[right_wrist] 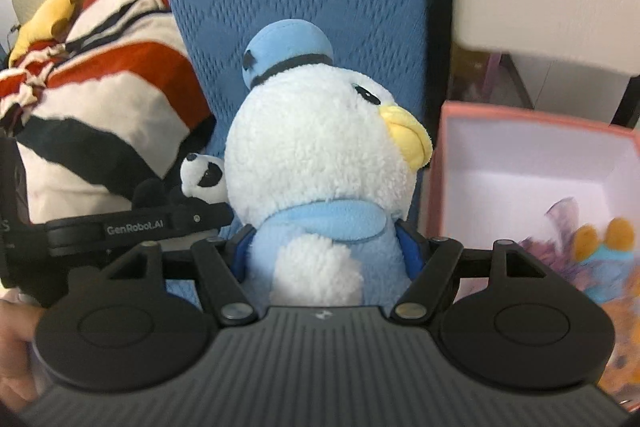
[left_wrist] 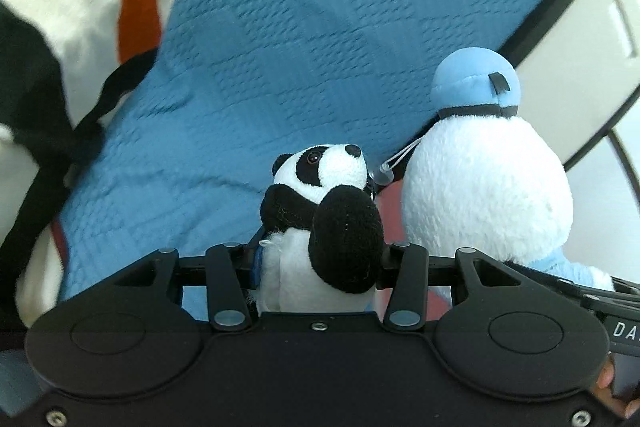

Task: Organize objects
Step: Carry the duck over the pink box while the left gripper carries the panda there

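A small plush panda sits clamped in the left gripper jaws, its lower body hidden behind the housing. Just right of the panda, the right gripper jaws squeeze a fleecy white duck toy in a pale blue cap. Behind the panda lies a blue quilted bedspread; right of the duck stands a pink box, its blurred contents hard to identify.

The left gripper and the right gripper are held side by side, close together, each with its fingers clamped on a plush toy.
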### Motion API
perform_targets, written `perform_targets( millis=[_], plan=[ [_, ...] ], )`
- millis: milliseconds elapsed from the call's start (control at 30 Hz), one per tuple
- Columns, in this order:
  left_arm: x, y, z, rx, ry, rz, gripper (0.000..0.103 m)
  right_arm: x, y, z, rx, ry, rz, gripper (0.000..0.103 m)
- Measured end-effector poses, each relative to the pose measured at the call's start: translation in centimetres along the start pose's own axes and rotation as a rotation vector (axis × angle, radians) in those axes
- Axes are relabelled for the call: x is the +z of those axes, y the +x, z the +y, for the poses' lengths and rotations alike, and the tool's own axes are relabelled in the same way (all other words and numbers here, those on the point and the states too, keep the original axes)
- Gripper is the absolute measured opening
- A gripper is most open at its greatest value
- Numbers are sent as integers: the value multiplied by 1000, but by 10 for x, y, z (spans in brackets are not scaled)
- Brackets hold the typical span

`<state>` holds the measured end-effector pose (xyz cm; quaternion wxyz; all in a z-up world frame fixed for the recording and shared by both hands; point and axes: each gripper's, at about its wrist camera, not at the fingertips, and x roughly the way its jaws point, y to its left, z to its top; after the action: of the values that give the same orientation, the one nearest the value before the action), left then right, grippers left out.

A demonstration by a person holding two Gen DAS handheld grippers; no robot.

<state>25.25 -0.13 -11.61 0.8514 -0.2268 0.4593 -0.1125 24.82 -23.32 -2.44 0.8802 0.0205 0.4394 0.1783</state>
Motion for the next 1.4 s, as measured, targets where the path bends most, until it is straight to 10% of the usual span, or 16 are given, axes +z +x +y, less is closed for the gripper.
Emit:
perform_targets(
  millis=[533, 1400],
  plan=[
    [32, -30, -113, -99, 69, -33, 44, 28, -68, -51, -55, -19, -137, 72],
    [-79, 109, -208, -67, 166, 240, 44, -59, -19, -216, -138, 191, -85, 73]
  ],
)
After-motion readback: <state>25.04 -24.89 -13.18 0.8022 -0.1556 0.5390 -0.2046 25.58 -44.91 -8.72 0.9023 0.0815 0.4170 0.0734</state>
